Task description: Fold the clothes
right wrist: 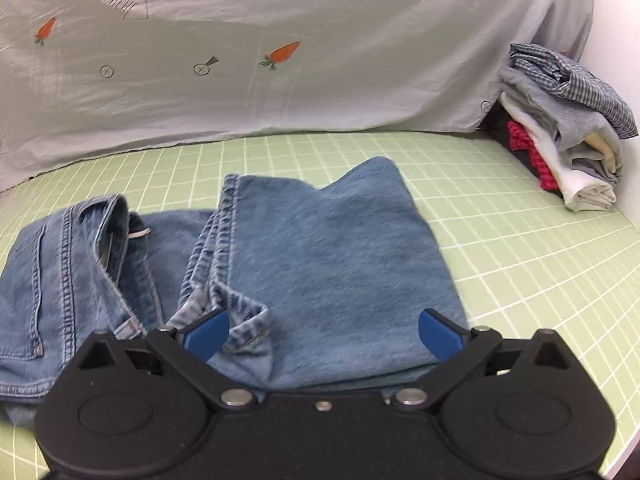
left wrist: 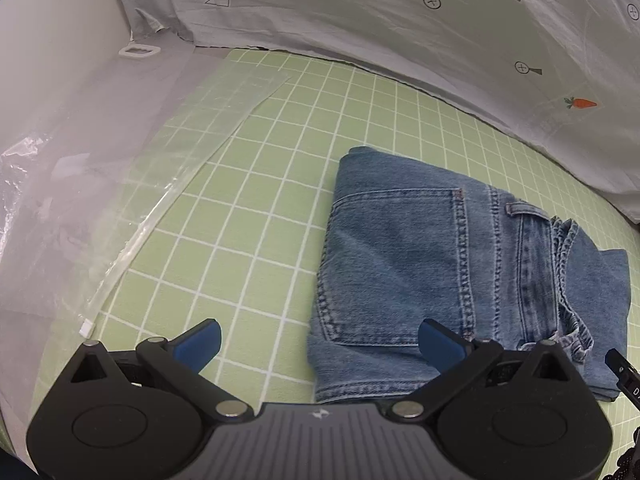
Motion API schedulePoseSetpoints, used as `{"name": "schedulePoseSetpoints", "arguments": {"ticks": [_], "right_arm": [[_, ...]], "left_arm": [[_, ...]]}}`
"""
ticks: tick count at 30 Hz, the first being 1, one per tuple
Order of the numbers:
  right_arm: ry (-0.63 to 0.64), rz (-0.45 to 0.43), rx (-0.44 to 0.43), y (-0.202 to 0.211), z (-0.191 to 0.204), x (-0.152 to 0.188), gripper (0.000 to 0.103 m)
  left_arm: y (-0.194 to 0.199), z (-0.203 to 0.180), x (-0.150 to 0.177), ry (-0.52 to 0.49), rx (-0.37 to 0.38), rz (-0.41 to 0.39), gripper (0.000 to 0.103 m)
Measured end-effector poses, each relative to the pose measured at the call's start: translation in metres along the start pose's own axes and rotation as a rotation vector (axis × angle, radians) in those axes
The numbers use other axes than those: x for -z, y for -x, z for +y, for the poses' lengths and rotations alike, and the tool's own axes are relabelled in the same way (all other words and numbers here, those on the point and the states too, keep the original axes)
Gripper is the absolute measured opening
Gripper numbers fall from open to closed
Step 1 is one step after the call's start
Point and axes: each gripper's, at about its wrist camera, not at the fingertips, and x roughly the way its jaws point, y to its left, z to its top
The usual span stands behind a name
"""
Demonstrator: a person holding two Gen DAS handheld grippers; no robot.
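A pair of blue jeans [left wrist: 440, 264] lies folded on the green grid mat [left wrist: 256, 168], back pocket up in the left wrist view. In the right wrist view the jeans [right wrist: 320, 264] show the leg part folded over toward the waistband, with hems bunched at the middle. My left gripper [left wrist: 320, 344] is open and empty, its right finger over the jeans' near left corner. My right gripper [right wrist: 324, 332] is open and empty, its fingers over the near edge of the folded leg part.
A pile of folded clothes [right wrist: 560, 136] sits at the far right of the mat. A grey printed sheet [right wrist: 280, 60] hangs behind. Clear plastic bags [left wrist: 132, 184] lie at the left of the mat. The other gripper's tip [left wrist: 624, 376] shows at the right edge.
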Motion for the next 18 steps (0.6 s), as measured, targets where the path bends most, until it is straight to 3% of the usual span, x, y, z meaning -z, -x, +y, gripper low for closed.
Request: {"name": "schedulePoseSetpoints", "arguments": {"ticks": [9, 18], "right_arm": [[0.001, 0.016, 0.0, -0.026, -0.051, -0.023, 0.103], [-0.051, 0.039, 0.002, -0.099, -0.079, -0.065, 0.103]], "left_arm": [[-0.017, -0.02, -0.006, 0.087, -0.034, 0.002, 0.103], [-0.061, -0.012, -0.025, 0.184, -0.144, 0.06, 0.103]]}}
